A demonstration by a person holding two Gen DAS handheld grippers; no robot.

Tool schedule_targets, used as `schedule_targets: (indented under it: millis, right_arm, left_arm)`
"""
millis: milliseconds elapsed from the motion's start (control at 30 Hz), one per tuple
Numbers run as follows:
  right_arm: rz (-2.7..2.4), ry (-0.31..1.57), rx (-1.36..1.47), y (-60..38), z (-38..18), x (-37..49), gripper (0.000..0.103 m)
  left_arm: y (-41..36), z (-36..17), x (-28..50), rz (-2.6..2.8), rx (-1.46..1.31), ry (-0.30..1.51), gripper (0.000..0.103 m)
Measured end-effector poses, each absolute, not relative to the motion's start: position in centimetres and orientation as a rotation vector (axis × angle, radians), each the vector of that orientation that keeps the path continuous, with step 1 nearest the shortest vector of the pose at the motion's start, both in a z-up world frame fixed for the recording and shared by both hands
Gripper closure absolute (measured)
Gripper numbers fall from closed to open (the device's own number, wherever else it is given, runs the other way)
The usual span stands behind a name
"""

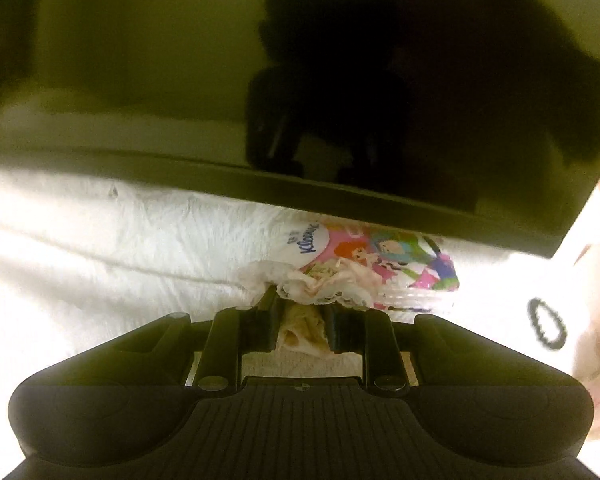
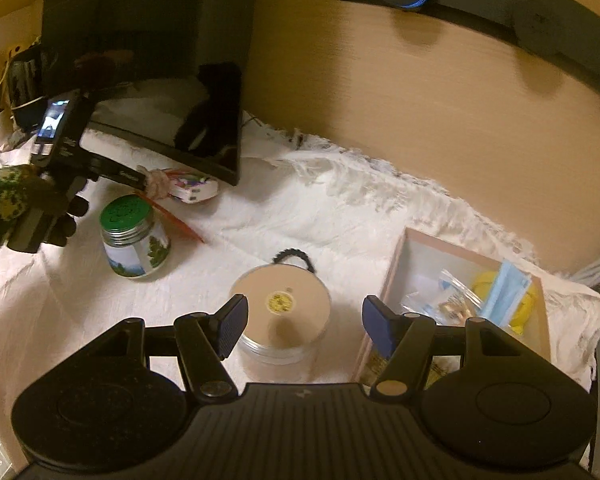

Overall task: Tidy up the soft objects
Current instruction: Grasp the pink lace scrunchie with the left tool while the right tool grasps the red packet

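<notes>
My left gripper [image 1: 302, 320] is shut on a pale lace-edged cloth [image 1: 324, 286], held just above the white table cover. Right behind the cloth lies a colourful Kleenex tissue pack [image 1: 384, 258], partly under the lower edge of a black monitor [image 1: 260, 80]. The right wrist view shows the left gripper [image 2: 142, 180] with the bunched cloth [image 2: 158, 184] at its tip, next to the tissue pack [image 2: 194, 190]. My right gripper [image 2: 304, 326] is open and empty, above a round lidded container [image 2: 284, 308].
A green-lidded jar [image 2: 134, 236] and a red pencil [image 2: 180, 220] are at the left. A black hair tie [image 2: 294, 258] lies behind the round container. An open box [image 2: 404, 256] at the right holds a blue face mask [image 2: 504, 292], plastic bags and something yellow. A wooden wall stands behind.
</notes>
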State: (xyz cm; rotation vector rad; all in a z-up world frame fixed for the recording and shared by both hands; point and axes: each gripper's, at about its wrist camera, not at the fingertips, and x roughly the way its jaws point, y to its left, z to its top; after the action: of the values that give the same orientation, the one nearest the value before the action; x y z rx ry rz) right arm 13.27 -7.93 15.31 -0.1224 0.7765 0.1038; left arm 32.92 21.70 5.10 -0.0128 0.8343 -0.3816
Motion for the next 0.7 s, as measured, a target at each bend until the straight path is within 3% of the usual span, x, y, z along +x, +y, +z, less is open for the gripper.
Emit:
schedule_targets:
  millis: [100,233,300,367,500,700]
  right_arm:
    - [0.149,0.758,-0.167,-6.1,15.7,13.9,0.039]
    - [0.256,0.719,-0.348,-2.0,16.1,15.6,0.041]
    - [0.316,0.727,-0.425,0.1,15.8,17.2,0.067]
    - [0.406,0.758,-0.570,2.7,14.6,19.1,0.078]
    - [0.486,0.738,-0.846,6.8,11.6,21.7,0.078]
    - [0.567,0.793,-0.922,10.1,7.6,25.2,0.078]
  left_arm:
    - [22.9,5.0,32.3,-0.404,-0.055,0.818,0.079]
    - [24.2,5.1,31.0,-0.409,-0.105,0.759,0.092]
    - [25.5,5.3,30.1,-0.425,-0.170,0.727,0.093]
    - [26.7,6.1,28.6,-0.437,-0.187,0.692,0.093]
    - [29.5,7.5,25.6,-0.434,-0.196,0.624,0.094]
    - [33.7,8.1,20.9,-0.405,-0.210,0.596,0.094]
